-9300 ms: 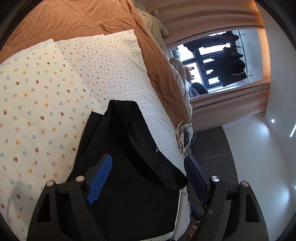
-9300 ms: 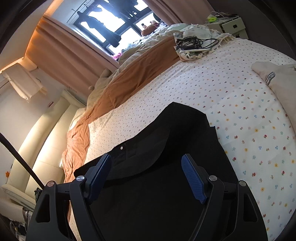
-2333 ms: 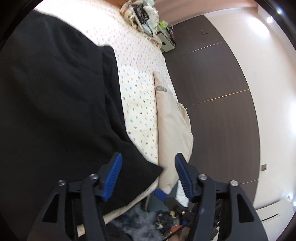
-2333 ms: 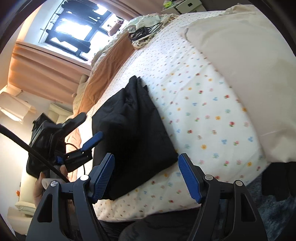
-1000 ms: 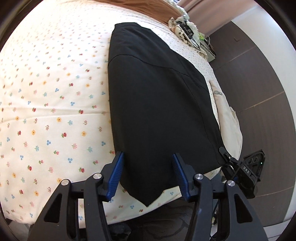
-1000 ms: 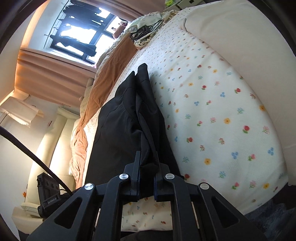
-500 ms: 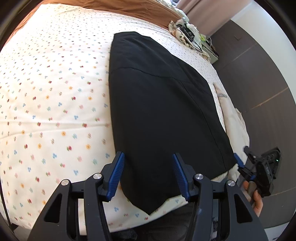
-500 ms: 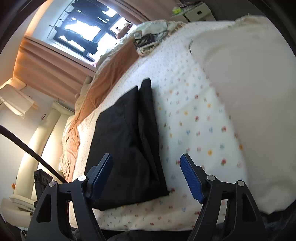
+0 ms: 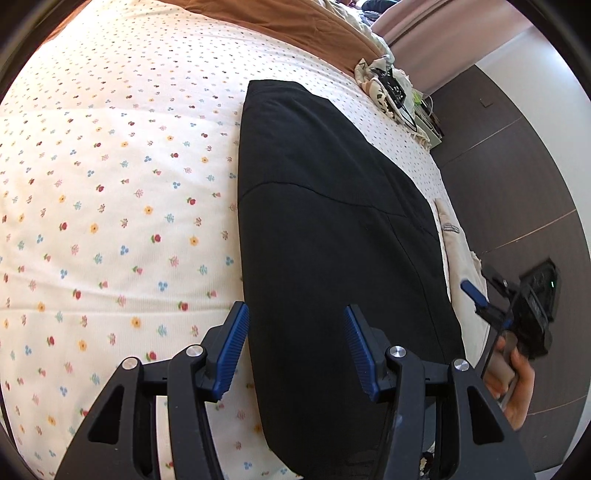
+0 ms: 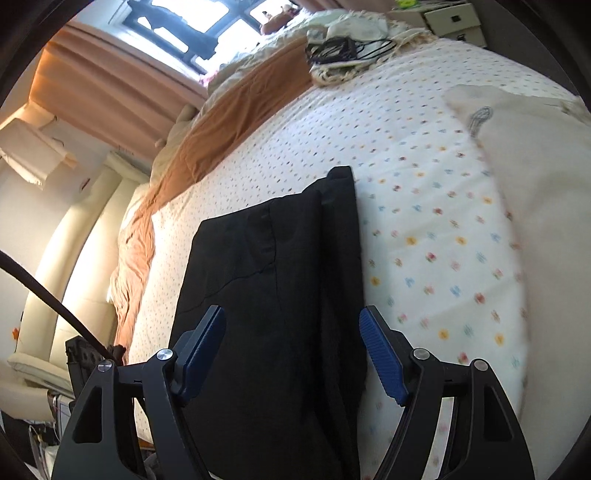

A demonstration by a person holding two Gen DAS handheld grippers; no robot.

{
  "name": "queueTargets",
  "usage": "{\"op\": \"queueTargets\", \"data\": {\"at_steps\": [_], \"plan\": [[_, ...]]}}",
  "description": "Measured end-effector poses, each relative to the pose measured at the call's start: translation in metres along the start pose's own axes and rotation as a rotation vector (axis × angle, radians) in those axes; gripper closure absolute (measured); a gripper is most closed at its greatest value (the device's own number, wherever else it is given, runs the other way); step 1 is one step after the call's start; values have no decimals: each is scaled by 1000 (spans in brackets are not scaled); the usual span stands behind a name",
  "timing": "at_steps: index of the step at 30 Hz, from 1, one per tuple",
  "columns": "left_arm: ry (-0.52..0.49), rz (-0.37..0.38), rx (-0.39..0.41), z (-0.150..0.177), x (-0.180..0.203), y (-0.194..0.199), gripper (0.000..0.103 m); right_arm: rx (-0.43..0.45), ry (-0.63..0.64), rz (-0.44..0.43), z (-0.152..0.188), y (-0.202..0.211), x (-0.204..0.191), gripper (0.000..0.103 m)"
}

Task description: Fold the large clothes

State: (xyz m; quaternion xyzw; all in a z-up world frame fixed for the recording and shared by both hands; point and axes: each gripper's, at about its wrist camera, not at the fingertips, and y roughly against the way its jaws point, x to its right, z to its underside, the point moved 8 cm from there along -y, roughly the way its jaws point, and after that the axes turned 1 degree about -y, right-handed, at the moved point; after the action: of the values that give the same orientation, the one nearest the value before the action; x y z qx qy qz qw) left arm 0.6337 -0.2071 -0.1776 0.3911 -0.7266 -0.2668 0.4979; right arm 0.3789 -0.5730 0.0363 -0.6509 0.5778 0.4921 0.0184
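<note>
Floral bedsheet [image 9: 110,206]: cream, small coloured flower print; fills the left and centre of the left wrist view and the centre right of the right wrist view [image 10: 424,206].

Black garment [image 9: 325,236]: folded into a long panel, lying flat on the sheet; runs from upper centre to bottom centre of the left wrist view. In the right wrist view [image 10: 273,295] it fills the lower centre, with a narrower folded strip along its right edge.

Brown blanket [image 9: 288,26]: across the top of the left wrist view; a diagonal band at upper left centre of the right wrist view [image 10: 229,122].

Cream pillow [image 10: 535,221]: right edge of the right wrist view, blurred.

Left gripper [image 9: 295,347]: bottom centre, jaws apart, empty; its left blue pad over the sheet beside the garment's edge, the right pad over the black cloth.

Right gripper [image 10: 291,350]: bottom centre, jaws spread wide, holding nothing, both pads above the garment's near end.

Bundle of cables on cloth [image 10: 343,51]: top centre right.
</note>
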Motion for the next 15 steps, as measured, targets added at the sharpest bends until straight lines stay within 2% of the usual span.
{"op": "queueTargets", "data": {"at_steps": [6, 8, 11, 13, 15], "plan": [[25, 7, -12, -11, -7, -12, 49, -96, 36, 78, -38, -56, -7, 35], [32, 10, -18, -14, -10, -16, 49, -131, 30, 87, -45, -75, -4, 40], [43, 17, -23, -17, -13, -20, 49, -165, 16, 104, -49, -96, -5, 59], [49, 20, -23, -20, -16, -21, 49, -158, 14, 85, -56, -102, -9, 96], [48, 22, -25, -20, -17, -22, 49, -122, 29, 58, -62, -99, -13, 103]]}}
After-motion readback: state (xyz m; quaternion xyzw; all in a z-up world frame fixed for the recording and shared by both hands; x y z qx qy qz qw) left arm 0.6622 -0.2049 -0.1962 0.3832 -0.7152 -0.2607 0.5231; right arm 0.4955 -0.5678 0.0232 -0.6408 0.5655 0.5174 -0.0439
